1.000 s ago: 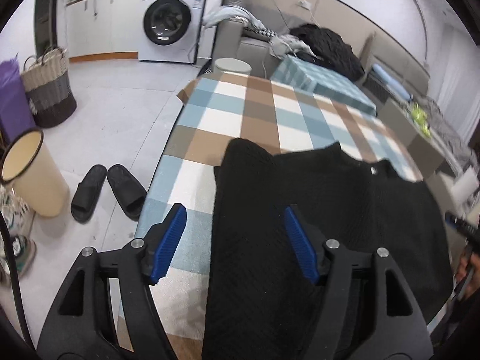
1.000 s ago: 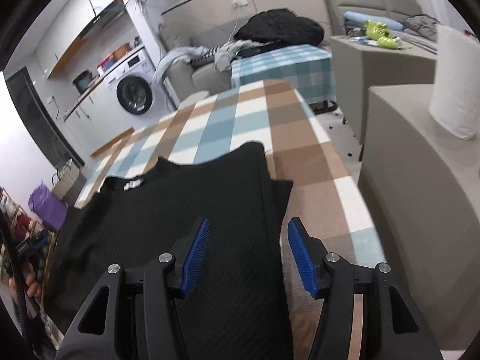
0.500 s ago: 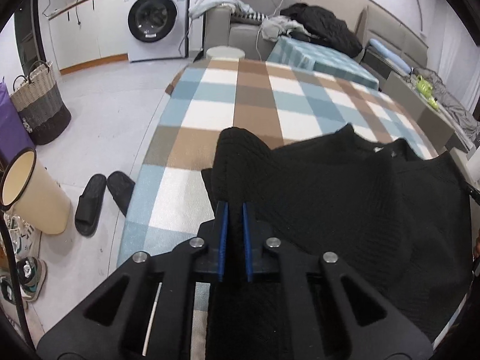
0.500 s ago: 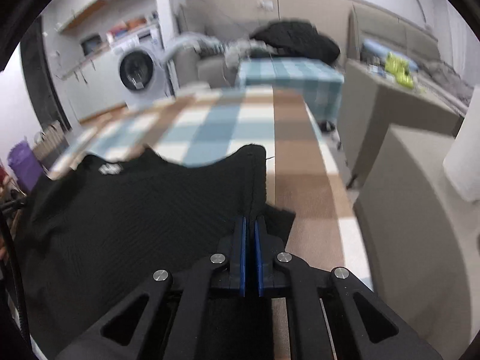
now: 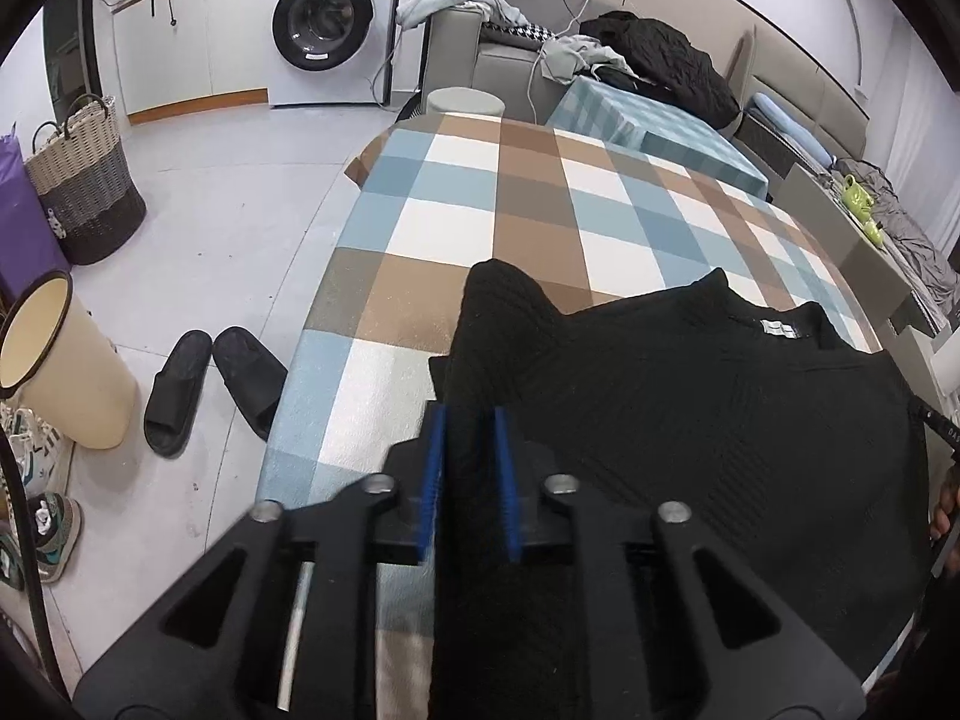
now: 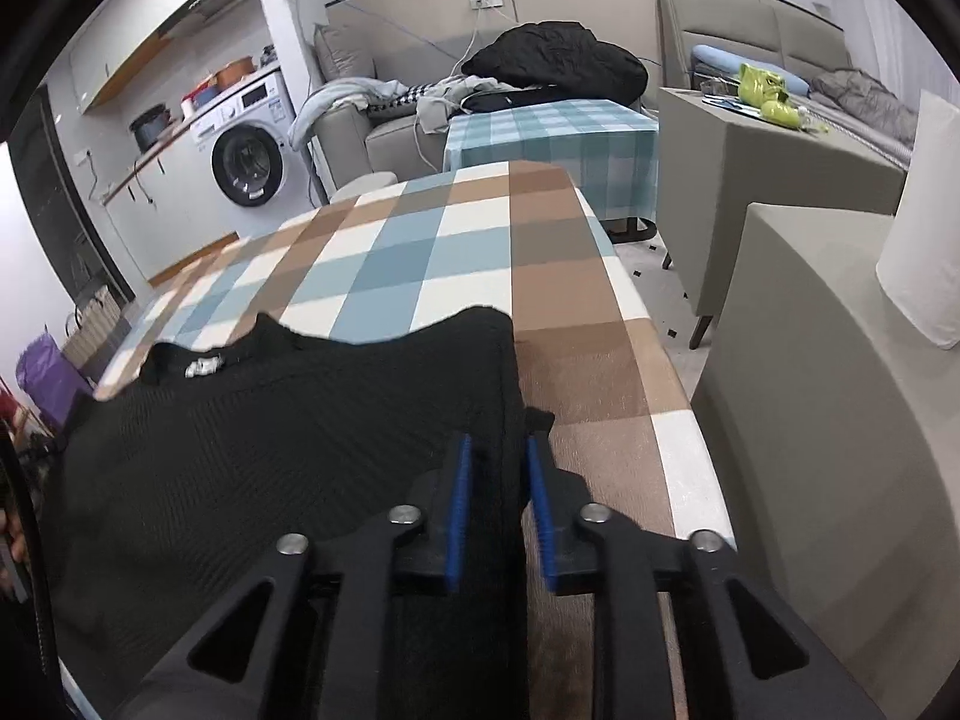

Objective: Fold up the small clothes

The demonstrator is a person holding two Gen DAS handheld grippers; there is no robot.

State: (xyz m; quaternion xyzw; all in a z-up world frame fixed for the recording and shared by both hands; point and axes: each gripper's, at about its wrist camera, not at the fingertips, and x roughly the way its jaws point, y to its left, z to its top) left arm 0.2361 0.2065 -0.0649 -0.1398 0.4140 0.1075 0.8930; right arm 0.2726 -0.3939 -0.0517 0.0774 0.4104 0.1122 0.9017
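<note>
A black knit sweater (image 5: pixel 690 420) lies on the checked tablecloth (image 5: pixel 540 204), its collar label facing the far end. My left gripper (image 5: pixel 469 420) is shut on the sweater's left edge, with black fabric bunched between the blue pads. In the right wrist view the sweater (image 6: pixel 270 450) spreads to the left, and my right gripper (image 6: pixel 497 450) is shut on its right edge. Both edges look lifted a little off the checked tablecloth (image 6: pixel 570 312).
Left of the table on the floor are black slippers (image 5: pixel 210 378), a cream bin (image 5: pixel 60 372) and a woven basket (image 5: pixel 84 180). A grey cabinet (image 6: pixel 840 420) with a white roll (image 6: pixel 924 228) stands close on the right. A washing machine (image 5: pixel 330 18) and sofa stand beyond.
Both grippers went from open around the sweater's edges to shut on them. Since half a second ago, the pads sit slightly wider with more fabric between, and the edges have risen a little.
</note>
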